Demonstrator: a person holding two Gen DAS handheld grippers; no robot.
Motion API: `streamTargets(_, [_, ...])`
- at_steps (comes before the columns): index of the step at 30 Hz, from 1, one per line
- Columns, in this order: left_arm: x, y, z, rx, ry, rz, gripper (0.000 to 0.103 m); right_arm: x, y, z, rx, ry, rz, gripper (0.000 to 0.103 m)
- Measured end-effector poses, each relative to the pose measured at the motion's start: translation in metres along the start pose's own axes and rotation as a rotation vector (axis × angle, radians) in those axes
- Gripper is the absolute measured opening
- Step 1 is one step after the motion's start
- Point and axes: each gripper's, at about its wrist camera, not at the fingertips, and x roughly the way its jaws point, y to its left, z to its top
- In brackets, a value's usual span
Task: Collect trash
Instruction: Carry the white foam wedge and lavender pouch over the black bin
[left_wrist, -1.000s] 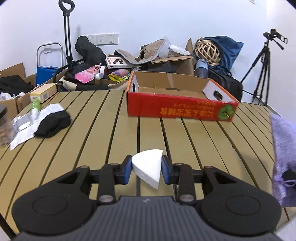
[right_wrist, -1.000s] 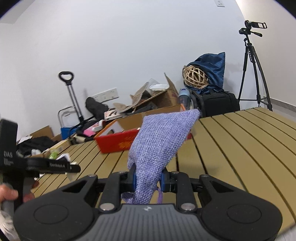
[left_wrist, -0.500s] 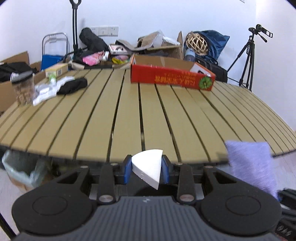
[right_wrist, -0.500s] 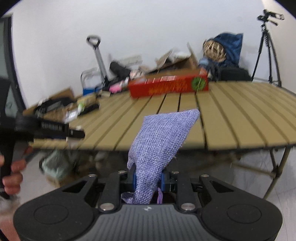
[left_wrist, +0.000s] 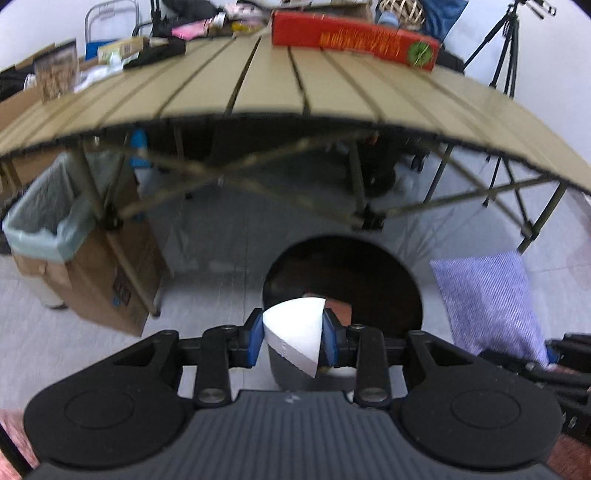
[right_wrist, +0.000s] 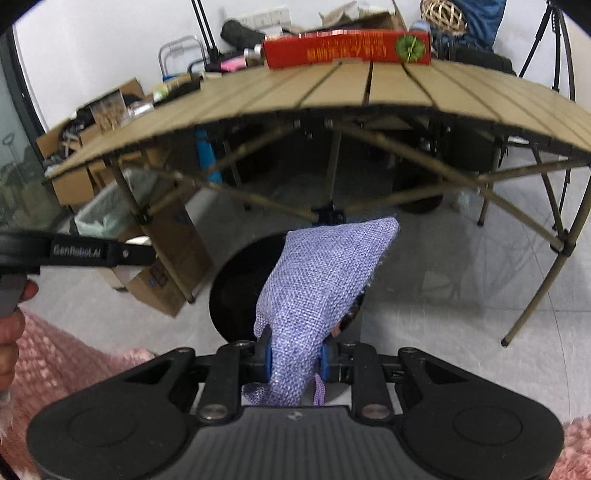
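Two grippers are holding trash over a round black bin.

The left gripper (left_wrist: 292, 341) is squeezing a white foam piece (left_wrist: 295, 332) above the bin (left_wrist: 388, 284). The right gripper (right_wrist: 295, 360) is pinching a purple cloth bag (right_wrist: 317, 284), which is hiding most of the bin's dark inside. Something reddish is peeking out in there, too blurry to name.

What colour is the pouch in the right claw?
Lilac-purple woven fabric pouch; clearest in the right wrist view.

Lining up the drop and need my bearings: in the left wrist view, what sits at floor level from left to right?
Cardboard box lined with a pale bag → round black bin, just beyond the white foam wedge clamped in the left tool → purple woven pouch → right tool at the right edge.
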Motion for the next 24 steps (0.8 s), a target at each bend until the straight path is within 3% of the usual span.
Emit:
streamTargets(7, [0.022, 0.015, -0.018, -0.023, 0.049, 0.024, 0.033, 0.021, 0.007, -0.004, -0.019, 0.071, -0.030, 0.022])
streamTargets(24, [0.044, 0.035, -0.012, -0.064, 0.030, 0.074, 0.033, 0.086, 0.029, 0.032, -0.087, 0.124, -0.019, 0.022])
